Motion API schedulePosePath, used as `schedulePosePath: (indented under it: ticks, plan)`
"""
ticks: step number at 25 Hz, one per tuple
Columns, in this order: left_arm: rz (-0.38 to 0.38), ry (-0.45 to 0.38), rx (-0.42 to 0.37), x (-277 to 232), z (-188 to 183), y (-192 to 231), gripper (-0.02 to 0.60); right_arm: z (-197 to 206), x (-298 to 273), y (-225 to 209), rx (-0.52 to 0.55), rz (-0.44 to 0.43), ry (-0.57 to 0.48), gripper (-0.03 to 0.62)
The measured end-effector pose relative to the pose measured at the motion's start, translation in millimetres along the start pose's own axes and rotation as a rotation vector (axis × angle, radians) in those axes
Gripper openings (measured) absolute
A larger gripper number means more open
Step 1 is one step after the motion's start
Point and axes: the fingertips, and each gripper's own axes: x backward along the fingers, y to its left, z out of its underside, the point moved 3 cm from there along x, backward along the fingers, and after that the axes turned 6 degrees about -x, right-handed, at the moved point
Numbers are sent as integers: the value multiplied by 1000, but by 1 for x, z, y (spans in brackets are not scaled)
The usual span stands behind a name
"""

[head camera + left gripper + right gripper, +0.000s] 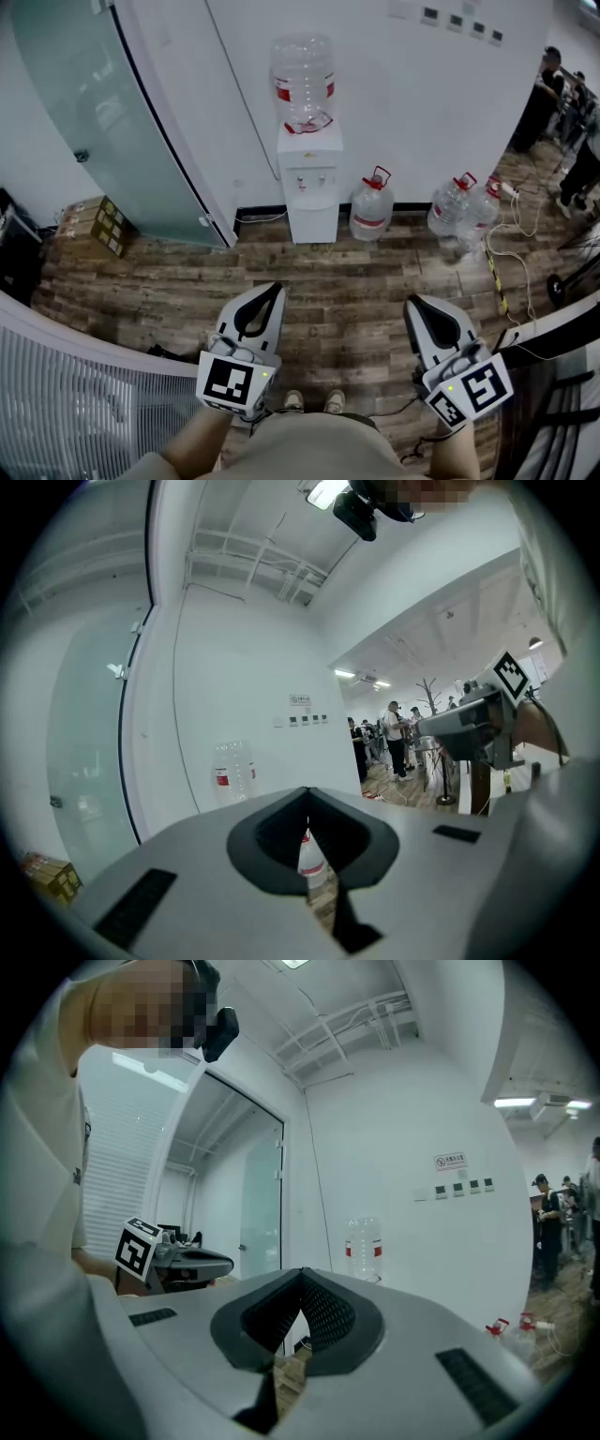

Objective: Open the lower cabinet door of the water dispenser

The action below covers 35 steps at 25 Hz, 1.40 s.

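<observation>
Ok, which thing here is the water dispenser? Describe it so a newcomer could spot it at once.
Look at the white wall across the wooden floor, right of the glass door. The water dispenser is the white upright box against it. Unlike the loose bottles on the floor beside it, it carries an upturned clear bottle on top.

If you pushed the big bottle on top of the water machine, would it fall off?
The bottle looks empty, so it's probably light. Its neck sits down in the dispenser, so a nudge likely only wobbles it; a hard shove might tip it.
</observation>
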Motion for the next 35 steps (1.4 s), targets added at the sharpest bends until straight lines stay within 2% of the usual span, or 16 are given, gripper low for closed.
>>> schedulePosePath:
  ticks: [4, 10, 18, 30, 35]
  plan:
    - [-6, 6, 9, -11, -4, -11, 6, 5, 6, -19, -22, -9, -3, 5]
    - [-14, -5, -27, -21, -11, -31, 6, 12, 21, -38, -32, -19, -20, 5]
    - [-27, -2, -28, -38, -11, -41, 6, 25, 21, -64, -36, -23, 10, 5]
    - [-28, 9, -17, -92, 16, -11, 6, 36, -36, -97, -37, -29, 33, 5]
    - [-9, 8, -26, -125, 18, 13, 6, 35, -73, -116, -123, -50, 11, 5]
